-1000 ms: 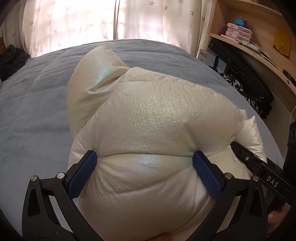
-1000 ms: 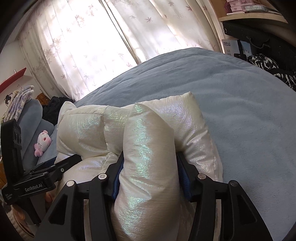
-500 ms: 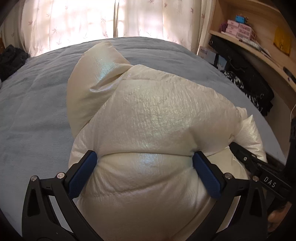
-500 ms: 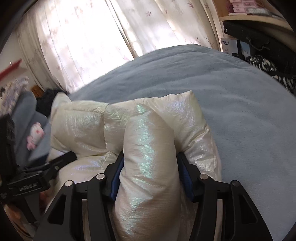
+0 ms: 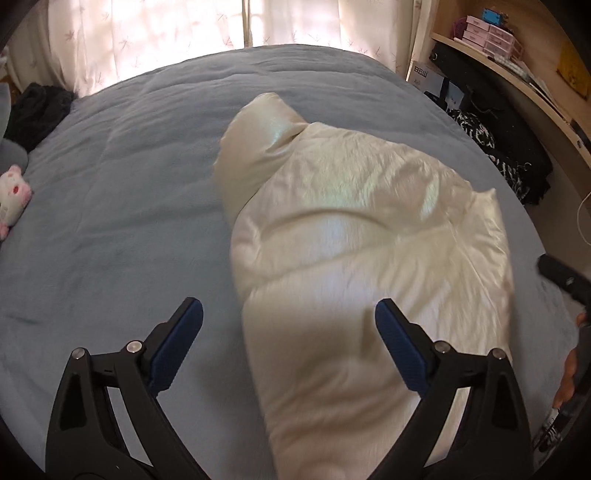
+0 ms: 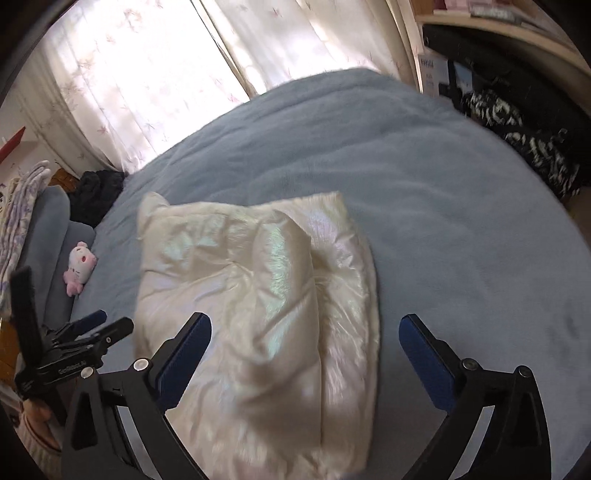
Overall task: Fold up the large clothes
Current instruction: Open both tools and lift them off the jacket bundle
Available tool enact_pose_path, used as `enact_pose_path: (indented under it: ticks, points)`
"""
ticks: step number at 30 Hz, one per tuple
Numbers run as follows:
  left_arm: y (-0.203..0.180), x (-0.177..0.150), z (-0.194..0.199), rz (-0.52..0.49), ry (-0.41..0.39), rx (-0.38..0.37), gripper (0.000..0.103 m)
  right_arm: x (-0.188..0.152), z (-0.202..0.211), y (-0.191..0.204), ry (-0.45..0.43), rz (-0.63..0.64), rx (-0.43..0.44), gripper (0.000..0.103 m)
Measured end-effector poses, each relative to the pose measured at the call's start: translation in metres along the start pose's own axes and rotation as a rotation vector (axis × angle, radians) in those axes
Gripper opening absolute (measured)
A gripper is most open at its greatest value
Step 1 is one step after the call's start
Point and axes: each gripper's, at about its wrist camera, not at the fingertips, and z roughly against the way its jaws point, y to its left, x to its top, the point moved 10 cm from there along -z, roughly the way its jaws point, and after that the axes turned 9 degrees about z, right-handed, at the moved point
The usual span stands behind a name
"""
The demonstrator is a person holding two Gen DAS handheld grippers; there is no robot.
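A puffy cream down jacket (image 5: 369,258) lies folded in a bundle on the blue-grey bed (image 5: 110,221); it also shows in the right wrist view (image 6: 255,295). My left gripper (image 5: 290,332) is open and empty, raised above the near end of the jacket, its left finger over the blanket. My right gripper (image 6: 304,343) is open and empty above the jacket's near end. The left gripper shows in the right wrist view at the lower left (image 6: 94,328).
A pink and white plush toy (image 5: 11,195) lies at the bed's left edge, also in the right wrist view (image 6: 79,266). Dark clothes (image 5: 37,107) sit at the far left. Shelves with boxes (image 5: 491,33) and black bags (image 5: 509,140) stand to the right. Curtains (image 6: 147,74) hang behind.
Both grippers let go of the jacket, opened wide and pulled back and up. The jacket now lies free on the bed.
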Motion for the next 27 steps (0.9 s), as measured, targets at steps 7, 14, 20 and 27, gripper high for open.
enact_pose_path:
  ticks: [7,14,20,27]
  points:
    - [0.033,-0.027,0.048,0.104,0.026,-0.099,0.094,0.006,0.071,0.032,-0.175,0.068,0.045,0.103]
    - [0.035,-0.046,0.073,0.041,0.023,-0.111,0.094,-0.009,0.098,0.072,-0.166,0.259,-0.062,0.103]
    - [0.034,-0.052,0.076,0.031,0.011,-0.118,0.094,-0.02,0.087,0.088,-0.145,0.4,-0.182,0.103]
    - [0.035,-0.053,0.054,0.039,0.03,-0.127,0.094,-0.023,0.058,0.082,-0.108,0.356,-0.119,0.103]
